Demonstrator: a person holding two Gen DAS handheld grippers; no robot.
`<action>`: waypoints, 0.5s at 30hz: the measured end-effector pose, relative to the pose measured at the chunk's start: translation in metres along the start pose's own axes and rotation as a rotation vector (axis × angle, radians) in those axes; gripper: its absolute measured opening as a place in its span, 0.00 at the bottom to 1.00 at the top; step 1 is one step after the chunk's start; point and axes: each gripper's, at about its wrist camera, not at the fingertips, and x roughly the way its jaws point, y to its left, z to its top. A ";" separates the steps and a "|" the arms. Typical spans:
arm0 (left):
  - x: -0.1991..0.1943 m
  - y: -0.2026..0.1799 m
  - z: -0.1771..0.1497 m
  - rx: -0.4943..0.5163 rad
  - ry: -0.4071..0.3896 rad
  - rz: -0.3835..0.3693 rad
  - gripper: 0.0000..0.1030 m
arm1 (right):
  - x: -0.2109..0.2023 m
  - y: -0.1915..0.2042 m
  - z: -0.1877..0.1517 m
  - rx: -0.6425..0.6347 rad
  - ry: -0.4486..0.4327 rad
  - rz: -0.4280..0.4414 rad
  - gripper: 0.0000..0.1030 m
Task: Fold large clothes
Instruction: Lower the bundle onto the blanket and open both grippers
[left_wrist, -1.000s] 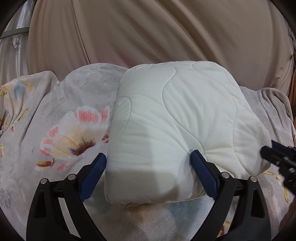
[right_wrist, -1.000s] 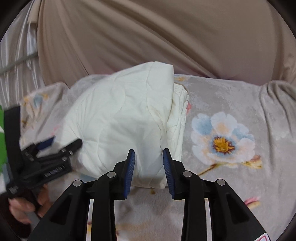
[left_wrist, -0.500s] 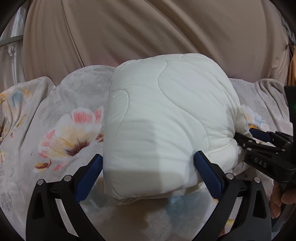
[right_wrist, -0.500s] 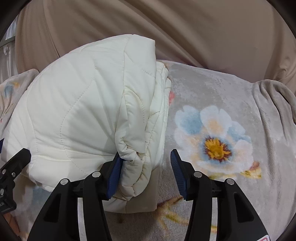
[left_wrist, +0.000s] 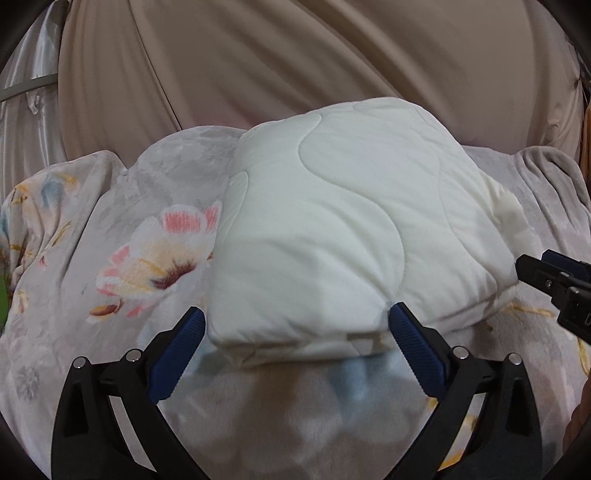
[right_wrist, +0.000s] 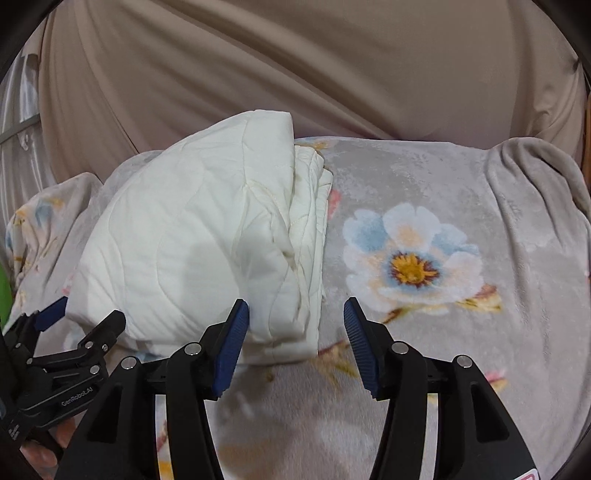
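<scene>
**Both grippers open around the folded jacket**

The cream quilted padded garment (left_wrist: 332, 236), folded into a thick bundle, lies on the grey floral plush blanket (right_wrist: 424, 413). The left gripper (left_wrist: 295, 343) stands at its widest, its blue pads flanking the bundle's near edge without squeezing. The right gripper (right_wrist: 295, 339) has just been opening; its left pad brushes the layered edge, gripping nothing.

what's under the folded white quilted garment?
The folded white quilted garment lies on a grey floral blanket, which shows on all sides of it. Stacked layers show at its right edge. The blanket's print directly beneath is covered, as is anything tucked inside.
</scene>
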 end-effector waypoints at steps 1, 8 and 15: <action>-0.001 -0.001 -0.002 0.003 0.003 0.005 0.95 | 0.001 0.001 -0.003 -0.001 0.006 -0.002 0.51; -0.010 -0.001 -0.013 -0.004 0.006 0.051 0.95 | 0.026 -0.003 -0.024 0.002 0.126 -0.068 0.51; -0.017 0.008 -0.023 -0.037 0.030 0.061 0.95 | -0.031 -0.001 -0.032 0.032 0.046 -0.002 0.56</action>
